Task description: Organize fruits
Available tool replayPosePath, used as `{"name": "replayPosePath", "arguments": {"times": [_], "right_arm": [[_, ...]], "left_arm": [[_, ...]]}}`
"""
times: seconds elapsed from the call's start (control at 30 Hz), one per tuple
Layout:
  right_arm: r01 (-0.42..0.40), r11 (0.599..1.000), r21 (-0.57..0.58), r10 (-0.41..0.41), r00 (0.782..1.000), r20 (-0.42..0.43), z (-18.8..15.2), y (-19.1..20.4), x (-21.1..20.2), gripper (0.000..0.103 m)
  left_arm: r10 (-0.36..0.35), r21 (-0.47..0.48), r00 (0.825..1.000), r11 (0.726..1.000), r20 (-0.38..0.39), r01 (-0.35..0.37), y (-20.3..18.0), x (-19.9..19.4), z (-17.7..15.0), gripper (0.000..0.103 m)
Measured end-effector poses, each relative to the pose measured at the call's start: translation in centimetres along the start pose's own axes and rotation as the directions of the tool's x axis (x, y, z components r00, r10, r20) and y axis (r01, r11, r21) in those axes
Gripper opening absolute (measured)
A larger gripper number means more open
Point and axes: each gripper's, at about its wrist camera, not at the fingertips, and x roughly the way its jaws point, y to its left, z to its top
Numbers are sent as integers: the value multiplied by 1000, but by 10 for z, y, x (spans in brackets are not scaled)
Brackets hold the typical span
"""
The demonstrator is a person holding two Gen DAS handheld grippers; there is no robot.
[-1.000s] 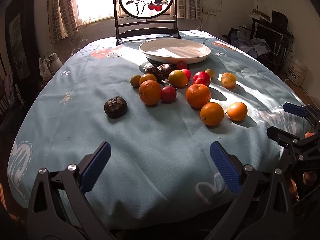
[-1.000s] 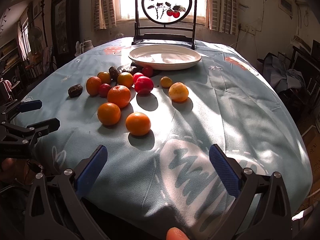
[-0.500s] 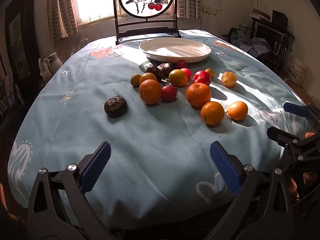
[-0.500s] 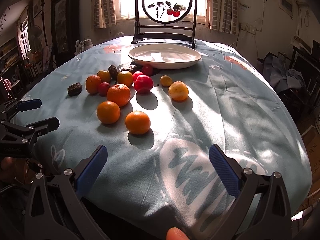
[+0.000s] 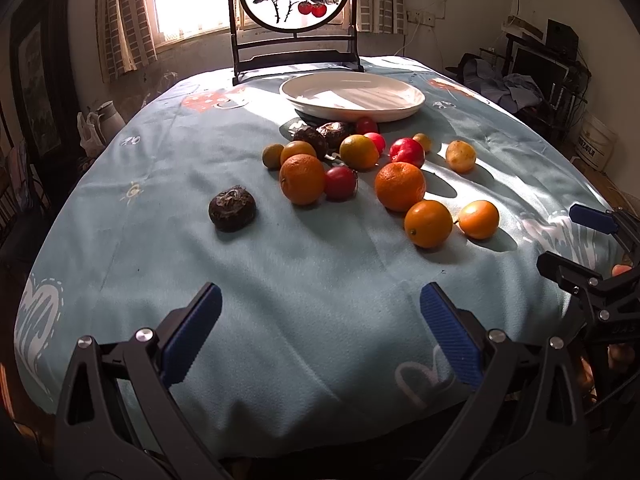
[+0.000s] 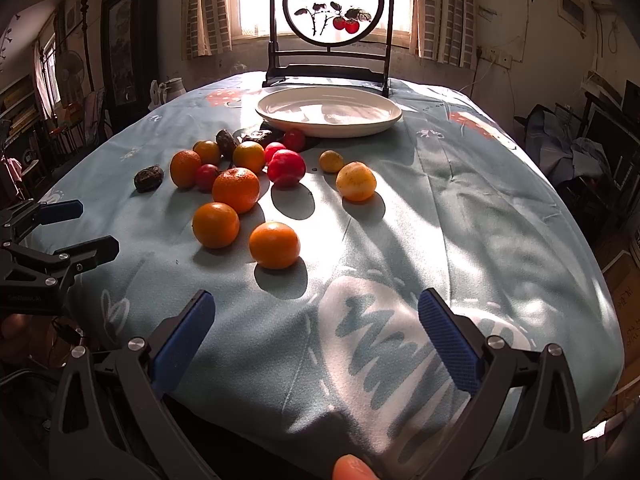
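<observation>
Several fruits lie loose on a blue tablecloth: oranges (image 5: 400, 186) (image 6: 275, 245), red fruits (image 5: 407, 151) (image 6: 286, 167), a yellow fruit (image 5: 461, 155) (image 6: 356, 181) and dark wrinkled fruits (image 5: 232, 208) (image 6: 149, 178). An empty white plate (image 5: 352, 96) (image 6: 329, 111) stands behind them. My left gripper (image 5: 320, 328) is open and empty near the table's front edge; it also shows in the right wrist view (image 6: 80, 228). My right gripper (image 6: 316, 332) is open and empty at the front right; it also shows in the left wrist view (image 5: 576, 236).
A round painted screen on a dark stand (image 5: 295, 20) (image 6: 333, 32) stands behind the plate at the table's far edge. The table (image 5: 320, 320) is round and drops off on all sides. Furniture and clutter (image 6: 580, 148) fill the room's right side.
Both grippers have moved slightly forward toward the fruits. Both stay open and the fruits have not moved.
</observation>
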Motion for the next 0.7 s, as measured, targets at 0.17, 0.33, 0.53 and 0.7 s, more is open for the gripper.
{"name": "replayPosePath", "arguments": {"times": [0.17,0.33,0.53,0.7], "right_arm": [[-1,1000,1,1,1000,0,0,-1,0,102],[-1,1000,0,1,1000,1,0,-1,0,102],[-1,1000,1,1,1000,0,0,-1,0,102],[-1,1000,0,1,1000,-1,0,-1,1,102]], "left_arm": [[0,0,1000,1000,-2,0,0,0,0,101],[1,-3,1000,1000,-6,-1,2,1,1,101],[2,0,1000,1000,-11,-2,1,2,1,101],[2,-1,1000,1000,-12,-2,0,1,2,101]]}}
